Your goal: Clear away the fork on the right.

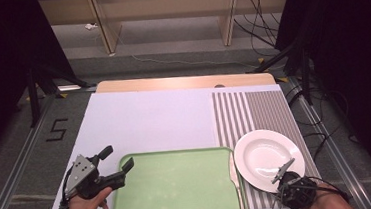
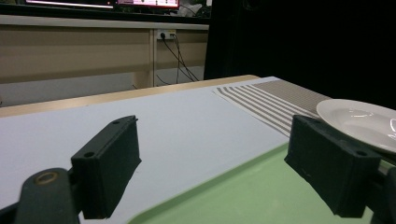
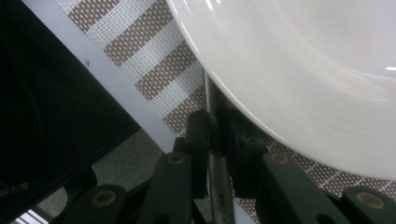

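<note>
Utensil gripped, not yet lifted

R claw (image 3: 215,135) pinches a metal utensil handle (image 3: 219,186) by the white plate (image 1: 265,151); L claw (image 1: 115,165) gapes empty over green tray (image 1: 180,185). Transfer remains.

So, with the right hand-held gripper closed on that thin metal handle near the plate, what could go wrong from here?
1. The right hand-held gripper pinches a thin metal handle that runs under the rim of the white plate; lifting it could tip or push the plate.
2. The handle is narrow and smooth, so it may slip or turn between the pads.
3. The plate sits close to the green tray; a push could knock it against the tray's edge.
</note>
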Demonstrator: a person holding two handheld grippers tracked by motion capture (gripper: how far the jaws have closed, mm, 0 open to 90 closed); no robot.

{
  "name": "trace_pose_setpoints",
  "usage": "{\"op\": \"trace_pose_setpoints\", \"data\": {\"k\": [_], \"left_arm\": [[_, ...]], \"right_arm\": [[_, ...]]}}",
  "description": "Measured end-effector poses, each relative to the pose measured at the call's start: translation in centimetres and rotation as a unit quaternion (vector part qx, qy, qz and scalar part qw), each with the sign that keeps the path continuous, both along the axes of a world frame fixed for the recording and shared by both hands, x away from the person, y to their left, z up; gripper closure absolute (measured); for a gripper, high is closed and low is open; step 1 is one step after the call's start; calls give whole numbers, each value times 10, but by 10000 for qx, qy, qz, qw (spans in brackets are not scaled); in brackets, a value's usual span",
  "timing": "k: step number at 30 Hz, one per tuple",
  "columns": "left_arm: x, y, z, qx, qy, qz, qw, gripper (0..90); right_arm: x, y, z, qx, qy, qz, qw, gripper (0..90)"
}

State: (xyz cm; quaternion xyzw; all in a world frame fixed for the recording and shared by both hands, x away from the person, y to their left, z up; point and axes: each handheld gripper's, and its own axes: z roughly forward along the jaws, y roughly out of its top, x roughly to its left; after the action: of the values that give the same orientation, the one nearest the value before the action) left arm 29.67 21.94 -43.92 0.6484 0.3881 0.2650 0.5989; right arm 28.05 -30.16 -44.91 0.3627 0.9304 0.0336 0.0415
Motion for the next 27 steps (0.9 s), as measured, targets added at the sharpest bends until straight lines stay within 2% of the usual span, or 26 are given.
{"op": "trace_pose_setpoints", "data": {"k": [1,2,3,9,11,15,27], "left_arm": [[0,0,0,4,-1,-3,10000,163],[0,0,0,5,-3,-6,10000,164],[0,0,0,0,-2,-3,10000,163],[0,0,0,-2,2,0,10000,163],[0,0,0,-5,3,3,10000,163],[0,0,0,-15,6,9,10000,163],[0,0,0,-27,4,11,10000,164]], "right_arm": [[0,1,0,-7,9,-51,10000,803],[1,1,0,-22,10,28,10000,802],[0,2,-1,-2,-5,-100,10000,803],[0,2,0,-50,5,108,9999,823],[-1,3,1,30,83,104,9999,830],[-1,4,1,20,-7,217,9998,833],[-7,4,5,239,67,234,9994,835]]}}
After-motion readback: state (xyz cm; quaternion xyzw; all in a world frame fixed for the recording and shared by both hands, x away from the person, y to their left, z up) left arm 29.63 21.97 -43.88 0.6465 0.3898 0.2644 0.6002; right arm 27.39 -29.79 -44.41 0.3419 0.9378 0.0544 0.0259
